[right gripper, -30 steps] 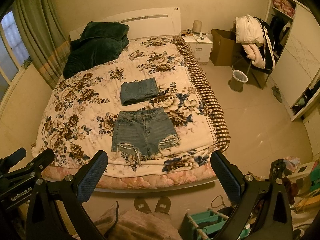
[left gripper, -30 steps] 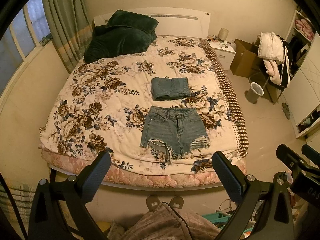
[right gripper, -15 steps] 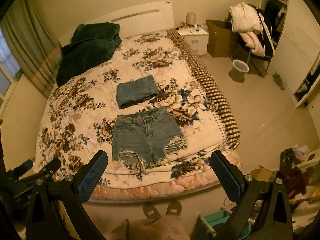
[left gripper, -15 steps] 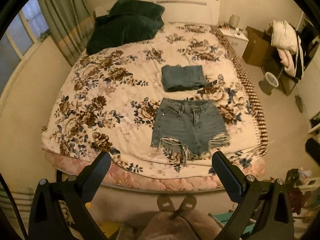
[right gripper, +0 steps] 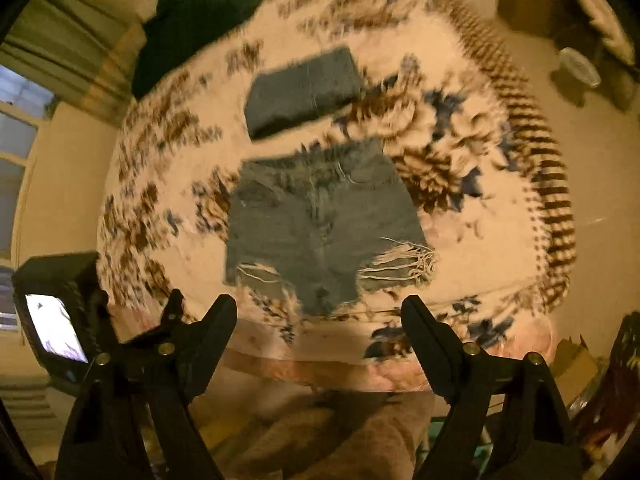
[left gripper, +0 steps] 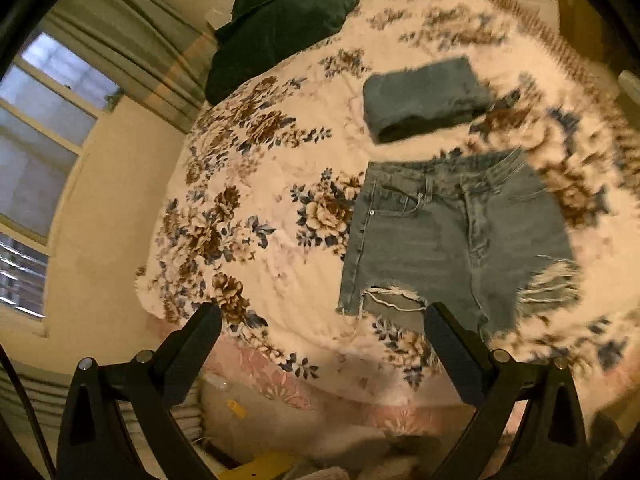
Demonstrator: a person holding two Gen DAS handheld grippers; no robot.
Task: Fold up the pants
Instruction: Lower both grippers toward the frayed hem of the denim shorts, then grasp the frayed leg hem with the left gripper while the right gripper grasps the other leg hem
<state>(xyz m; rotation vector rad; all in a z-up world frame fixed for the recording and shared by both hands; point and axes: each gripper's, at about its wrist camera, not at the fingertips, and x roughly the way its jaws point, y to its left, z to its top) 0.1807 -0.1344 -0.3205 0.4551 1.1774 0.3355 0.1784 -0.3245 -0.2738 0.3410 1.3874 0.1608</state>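
Observation:
A pair of frayed denim shorts (left gripper: 452,236) lies flat on the floral bedspread (left gripper: 256,216) near the foot of the bed, waistband away from me; it also shows in the right wrist view (right gripper: 320,228). A folded denim garment (left gripper: 424,98) lies just beyond it, also in the right wrist view (right gripper: 304,90). My left gripper (left gripper: 320,328) is open and empty, above the bed's foot edge, left of the shorts. My right gripper (right gripper: 320,320) is open and empty, just short of the shorts' hem. The left gripper's body (right gripper: 60,328) shows at the right view's left edge.
A dark green blanket (left gripper: 276,20) is piled at the head of the bed. A window with curtains (left gripper: 48,128) is on the left. A white bin (right gripper: 580,68) stands on the floor at the right, near clothes and boxes.
Both grippers have moved forward and down toward the foot of the bed, so the shorts look much larger. Both views are motion-blurred. Both grippers stay open.

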